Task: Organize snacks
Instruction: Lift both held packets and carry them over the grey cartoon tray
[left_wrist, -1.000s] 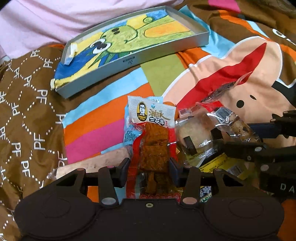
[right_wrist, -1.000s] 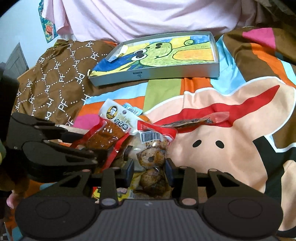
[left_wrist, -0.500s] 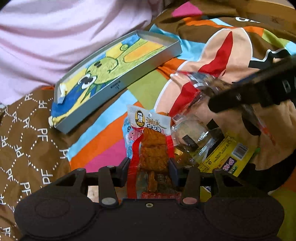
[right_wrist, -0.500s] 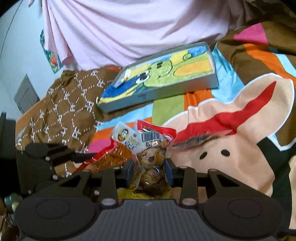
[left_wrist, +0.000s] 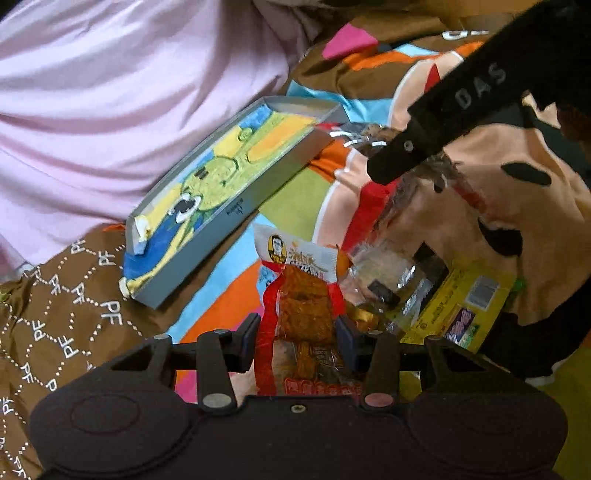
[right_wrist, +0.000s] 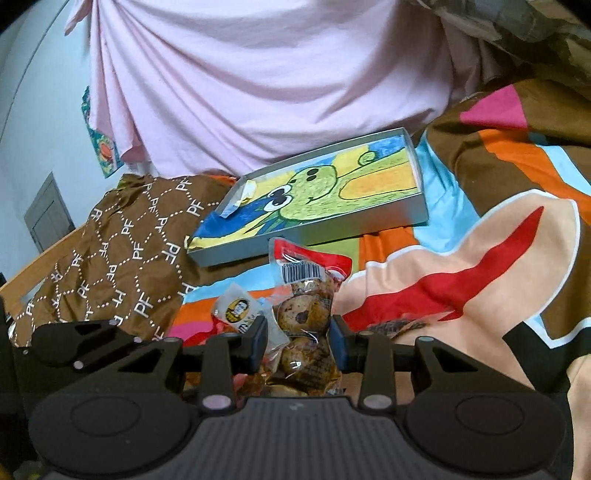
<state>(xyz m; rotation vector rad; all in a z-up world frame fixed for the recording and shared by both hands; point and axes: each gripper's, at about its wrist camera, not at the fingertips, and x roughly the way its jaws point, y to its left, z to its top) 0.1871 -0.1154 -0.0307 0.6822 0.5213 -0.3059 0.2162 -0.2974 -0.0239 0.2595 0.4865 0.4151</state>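
A bright cartoon-print bedspread (right_wrist: 491, 280) covered the bed, with a pink sheet (right_wrist: 258, 81) bunched behind it and a shallow grey tray (right_wrist: 369, 229) lined with a green cartoon drawing lying empty at the far side. Both grippers were loaded. The left gripper (left_wrist: 297, 332) was clenched on a red-edged packet of brown dried tofu (left_wrist: 303, 306), its white label end sticking out past the fingertips, and the right gripper (right_wrist: 297, 339) was clamped on a clear vacuum pack of speckled braised eggs (right_wrist: 304, 314) with a red barcoded top. Judging from this, the step in hand was the carry: each snack had been picked up and was held above the bedspread, short of the tray. The next move would likely call for bringing both packets forward over the tray's near wall and letting them go inside it, one beside the other (the soft packs sag, so a low release should keep them from sliding off the rim). Only the left wrist view showed what remained of the pile: a clear-wrapped pastry (left_wrist: 384, 273) and a yellow packet (left_wrist: 461, 306) just right of the tofu, with the dark body of the right gripper crossing above them. Only the right wrist view showed the pale wall and a wooden bed edge (right_wrist: 40, 262) at the left, and a thin dark snack strip (right_wrist: 399, 326) lying on the bedspread.
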